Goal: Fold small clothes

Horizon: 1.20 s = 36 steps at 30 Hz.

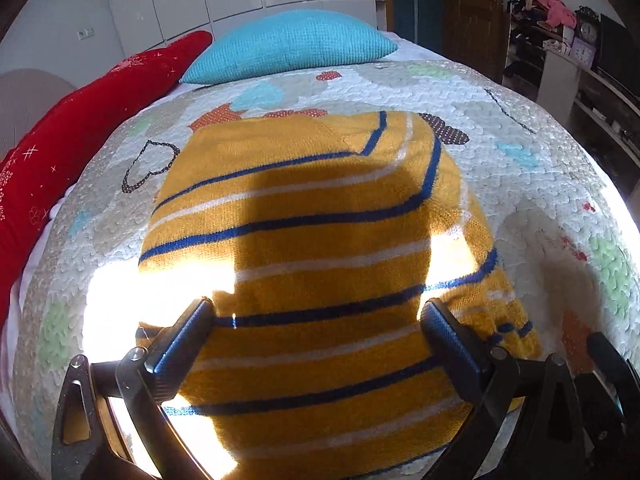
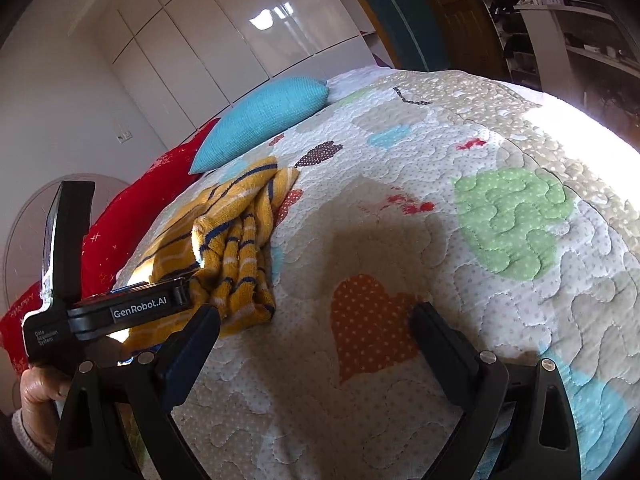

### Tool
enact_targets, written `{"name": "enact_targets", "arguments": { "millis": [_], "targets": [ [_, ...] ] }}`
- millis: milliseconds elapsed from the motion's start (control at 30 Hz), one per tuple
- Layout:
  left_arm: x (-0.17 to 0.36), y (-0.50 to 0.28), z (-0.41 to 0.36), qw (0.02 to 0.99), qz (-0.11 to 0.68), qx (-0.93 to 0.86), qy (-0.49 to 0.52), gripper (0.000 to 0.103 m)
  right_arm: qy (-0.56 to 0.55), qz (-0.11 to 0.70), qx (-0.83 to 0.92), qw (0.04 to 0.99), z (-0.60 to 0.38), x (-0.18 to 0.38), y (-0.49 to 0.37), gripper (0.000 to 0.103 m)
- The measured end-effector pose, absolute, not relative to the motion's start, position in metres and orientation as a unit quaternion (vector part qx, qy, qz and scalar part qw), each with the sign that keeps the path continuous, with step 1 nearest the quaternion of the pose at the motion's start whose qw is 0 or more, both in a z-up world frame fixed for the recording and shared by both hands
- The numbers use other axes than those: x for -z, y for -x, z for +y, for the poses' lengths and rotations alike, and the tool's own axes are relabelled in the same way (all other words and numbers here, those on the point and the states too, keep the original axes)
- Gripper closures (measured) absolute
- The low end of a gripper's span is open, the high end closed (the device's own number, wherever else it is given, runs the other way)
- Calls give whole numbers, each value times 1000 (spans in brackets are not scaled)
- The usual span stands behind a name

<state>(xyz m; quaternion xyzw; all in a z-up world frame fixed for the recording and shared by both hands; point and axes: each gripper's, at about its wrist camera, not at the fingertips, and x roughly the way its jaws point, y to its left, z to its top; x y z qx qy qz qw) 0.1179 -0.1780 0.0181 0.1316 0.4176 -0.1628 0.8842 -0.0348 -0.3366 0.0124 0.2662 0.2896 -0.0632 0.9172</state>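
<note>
My left wrist view shows the striped sweater (image 1: 304, 240) flat on the bed quilt (image 1: 520, 184), left gripper (image 1: 316, 312) spread wide above it. Only the right view shows "GenRobot.AI" lettering (image 2: 140, 307); right gripper (image 2: 316, 320) gapes empty.

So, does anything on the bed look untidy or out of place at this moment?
Yes, one thing. The yellow striped sweater lies mostly flat on the quilt, but its sleeve on the right side is bunched in loose folds instead of lying smooth. Both tools, left and right, are open and hold nothing.
</note>
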Motion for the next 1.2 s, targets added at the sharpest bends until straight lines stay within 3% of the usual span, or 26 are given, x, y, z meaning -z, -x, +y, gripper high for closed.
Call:
{"name": "enact_targets", "arguments": {
  "millis": [300,567,767,1200],
  "targets": [
    [-46,-92,-151,885,412,193,-104,0,-240,300,88,919,-326,-12,39,5],
    [-94,-11,-97,942,299,104,-115,0,-39,341,206,917,-249,-1,57,4],
    [-115,24,-59,936,326,116,-69,0,-107,352,188,911,-253,-16,92,4],
    [-93,56,-50,909,385,157,-14,0,-125,345,189,911,-244,-50,118,4]
  ]
}}
